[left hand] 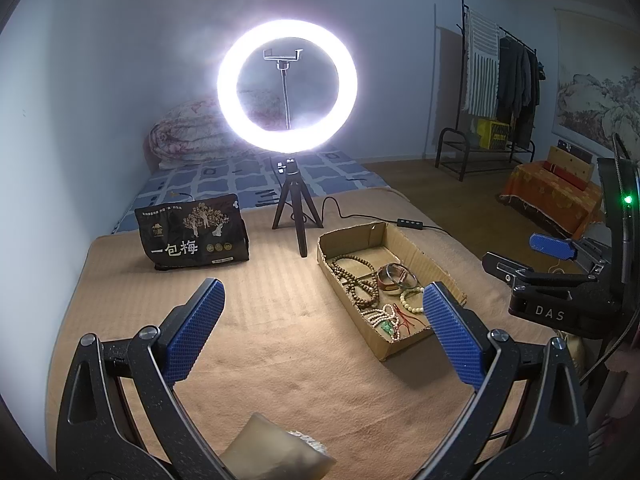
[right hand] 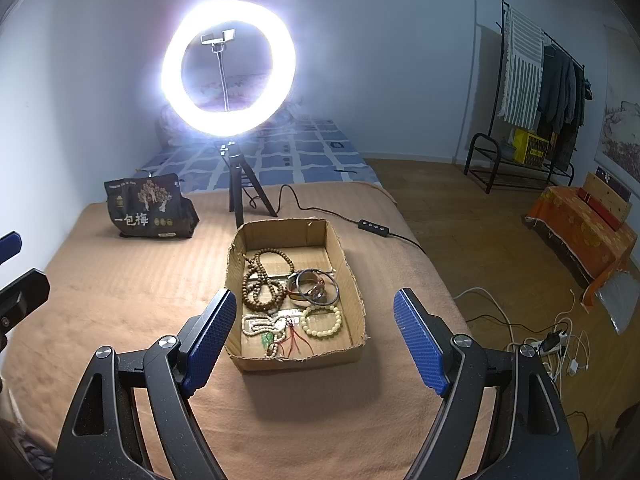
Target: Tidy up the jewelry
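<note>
Both tongs are held wide apart, nothing gripped: left gripper (left hand: 322,320), right gripper (right hand: 316,322) above the cardboard box (right hand: 352,276) of beads.

**Bedroom clutter around the bed**

A lit ring light (right hand: 228,66) stands on a small black tripod (right hand: 242,192) on the tan blanket (right hand: 120,280) that covers the bed. Its cable runs right across the blanket to an inline switch (right hand: 374,227). Left of the tripod a black snack bag (right hand: 150,208) with white Chinese lettering stands upright. Behind, a folded floral quilt (left hand: 188,132) lies on a blue checked sheet (right hand: 304,148). By the far wall a clothes rack (right hand: 536,92) holds dark garments, and an orange cloth (right hand: 580,228) covers a low piece of furniture. White cables (right hand: 560,344) tangle on the wood floor (right hand: 460,208).
</note>
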Demonstrator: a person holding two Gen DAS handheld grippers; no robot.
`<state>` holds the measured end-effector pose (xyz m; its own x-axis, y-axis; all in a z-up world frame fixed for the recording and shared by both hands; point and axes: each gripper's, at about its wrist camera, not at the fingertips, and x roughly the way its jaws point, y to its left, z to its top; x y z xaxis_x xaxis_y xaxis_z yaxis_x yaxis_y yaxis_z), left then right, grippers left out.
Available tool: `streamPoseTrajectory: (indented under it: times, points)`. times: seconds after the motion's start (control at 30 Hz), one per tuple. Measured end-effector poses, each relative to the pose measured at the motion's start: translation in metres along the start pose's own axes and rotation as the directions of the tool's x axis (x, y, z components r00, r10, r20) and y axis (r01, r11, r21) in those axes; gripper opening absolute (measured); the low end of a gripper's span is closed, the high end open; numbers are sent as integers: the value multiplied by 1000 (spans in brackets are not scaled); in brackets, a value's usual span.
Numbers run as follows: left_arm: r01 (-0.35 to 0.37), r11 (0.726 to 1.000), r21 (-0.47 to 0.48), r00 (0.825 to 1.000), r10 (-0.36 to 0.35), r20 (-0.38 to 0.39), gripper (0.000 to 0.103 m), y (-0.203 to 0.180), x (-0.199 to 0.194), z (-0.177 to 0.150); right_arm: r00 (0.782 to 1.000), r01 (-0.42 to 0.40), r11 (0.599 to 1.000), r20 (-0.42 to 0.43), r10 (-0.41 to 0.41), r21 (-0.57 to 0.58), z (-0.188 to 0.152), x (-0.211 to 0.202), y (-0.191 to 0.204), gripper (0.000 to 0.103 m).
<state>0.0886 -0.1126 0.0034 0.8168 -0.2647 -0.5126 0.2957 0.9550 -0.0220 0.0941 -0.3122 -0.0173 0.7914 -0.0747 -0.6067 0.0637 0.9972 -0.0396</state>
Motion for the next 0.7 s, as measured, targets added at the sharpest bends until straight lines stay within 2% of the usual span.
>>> streamPoseTrajectory:
  times: [0.7]
  points:
    - [-7,1000,7,1000,7,-9,101,-1,0,-7,1000,5,1000,-8,-5,-2,-5,1,-1,81]
